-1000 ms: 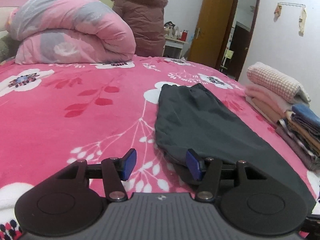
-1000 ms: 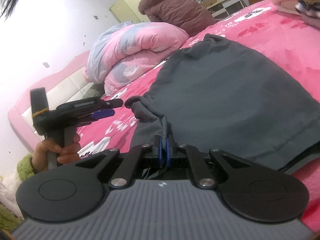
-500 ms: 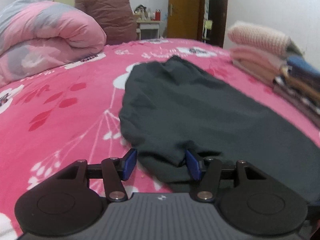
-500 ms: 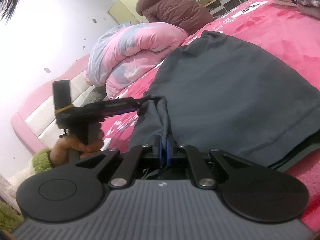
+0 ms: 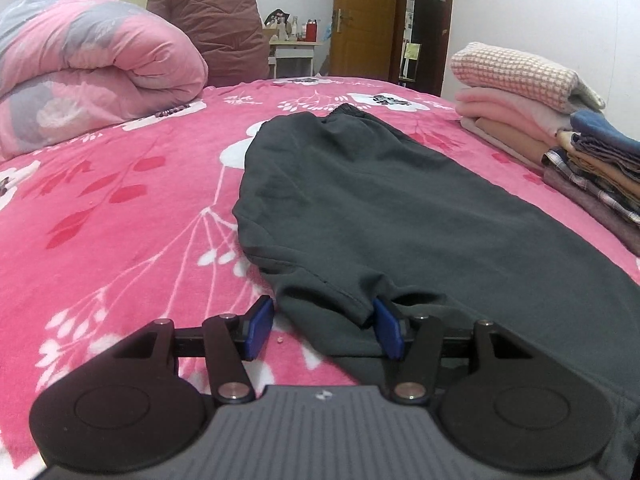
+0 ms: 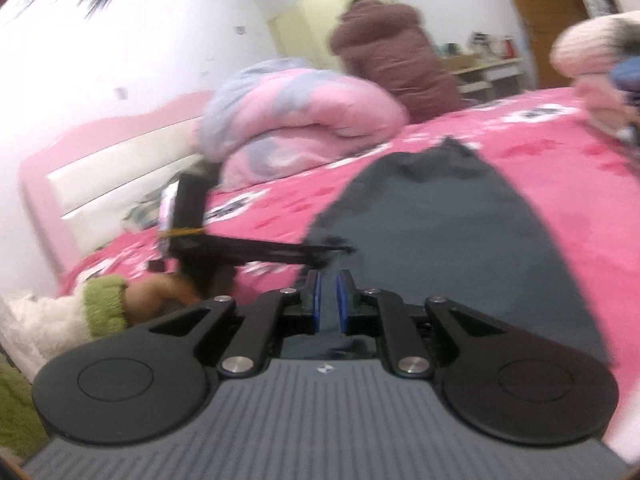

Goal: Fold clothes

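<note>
Dark grey trousers (image 5: pixel 400 208) lie flat on the pink flowered bedspread (image 5: pixel 120 220), waistband at the far end. My left gripper (image 5: pixel 324 332) is open at their near end. A folded hem lies between its blue pads (image 5: pixel 260 332) without being pressed. The right wrist view is blurred. There, my right gripper (image 6: pixel 330 306) hovers over the near part of the trousers (image 6: pixel 440 232). Its jaws are opening, with a narrow gap between the pads and grey cloth showing through it. The left gripper (image 6: pixel 340 249) reaches in from the left to the cloth's edge, held by a hand (image 6: pixel 160 296) in a green sleeve.
A rolled pink and grey quilt (image 5: pixel 92 80) lies at the back left. A stack of folded clothes (image 5: pixel 560 132) stands along the right edge of the bed. A brown coat (image 5: pixel 208 20) and a wooden door (image 5: pixel 364 16) are behind. A pink headboard (image 6: pixel 100 168) is on the left.
My right gripper's pads have parted and let go of the raised grey fold, and it has risen and rolled. My left gripper came down to the trouser hem and then stayed.
</note>
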`<control>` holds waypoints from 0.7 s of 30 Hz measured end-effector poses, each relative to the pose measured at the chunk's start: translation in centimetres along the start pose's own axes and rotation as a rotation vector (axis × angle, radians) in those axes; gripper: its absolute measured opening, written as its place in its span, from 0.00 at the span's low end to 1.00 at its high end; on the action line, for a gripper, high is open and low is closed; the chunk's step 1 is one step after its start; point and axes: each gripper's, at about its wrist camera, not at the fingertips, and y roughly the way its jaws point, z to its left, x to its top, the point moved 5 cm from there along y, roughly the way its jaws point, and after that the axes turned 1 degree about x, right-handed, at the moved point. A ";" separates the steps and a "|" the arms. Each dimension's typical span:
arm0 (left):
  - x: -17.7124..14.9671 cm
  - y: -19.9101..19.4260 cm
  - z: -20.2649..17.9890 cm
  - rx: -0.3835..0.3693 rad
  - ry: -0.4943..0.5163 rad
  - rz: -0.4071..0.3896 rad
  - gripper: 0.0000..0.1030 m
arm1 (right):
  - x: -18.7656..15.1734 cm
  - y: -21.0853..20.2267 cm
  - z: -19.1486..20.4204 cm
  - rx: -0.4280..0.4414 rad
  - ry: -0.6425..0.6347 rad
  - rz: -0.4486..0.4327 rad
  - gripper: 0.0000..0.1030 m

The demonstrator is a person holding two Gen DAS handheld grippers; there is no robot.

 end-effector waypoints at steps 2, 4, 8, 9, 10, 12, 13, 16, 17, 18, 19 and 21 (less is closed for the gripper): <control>0.0 0.0 0.1 -0.003 -0.001 -0.001 0.56 | -1.1 1.6 0.6 0.017 -0.035 0.042 0.09; 0.0 0.1 0.1 -0.008 -0.006 -0.002 0.57 | -2.7 2.5 0.6 -0.003 -0.077 0.101 0.07; -0.1 0.2 0.2 -0.015 -0.009 -0.006 0.57 | -4.6 1.9 0.6 -0.071 -0.137 0.192 0.06; -0.1 0.2 0.2 -0.016 -0.010 -0.007 0.58 | -4.7 1.4 0.7 -0.084 -0.143 0.210 0.07; -0.1 0.2 0.3 -0.017 -0.011 -0.008 0.58 | -4.5 1.0 0.7 -0.095 -0.142 0.225 0.07; -0.1 0.2 0.3 -0.020 -0.013 -0.007 0.58 | -3.6 0.1 1.2 -0.096 -0.148 0.222 0.08; -0.1 0.2 0.3 -0.021 -0.014 -0.007 0.58 | -2.8 -0.3 1.7 -0.085 -0.155 0.200 0.08; 0.0 0.2 0.3 -0.019 -0.014 -0.007 0.58 | -1.2 -0.5 2.5 -0.063 -0.175 0.147 0.08; 0.0 0.2 0.2 -0.018 -0.014 -0.007 0.58 | -1.0 0.1 2.5 -0.062 -0.182 0.140 0.08; 0.0 0.2 0.2 -0.016 -0.014 -0.007 0.58 | -0.9 0.7 2.4 -0.062 -0.188 0.132 0.08; 0.0 0.2 0.2 -0.015 -0.014 -0.007 0.58 | -0.8 1.3 2.4 -0.061 -0.194 0.125 0.08; 0.1 -0.1 0.3 -0.011 -0.016 -0.006 0.58 | -0.5 2.6 2.3 -0.060 -0.206 0.111 0.08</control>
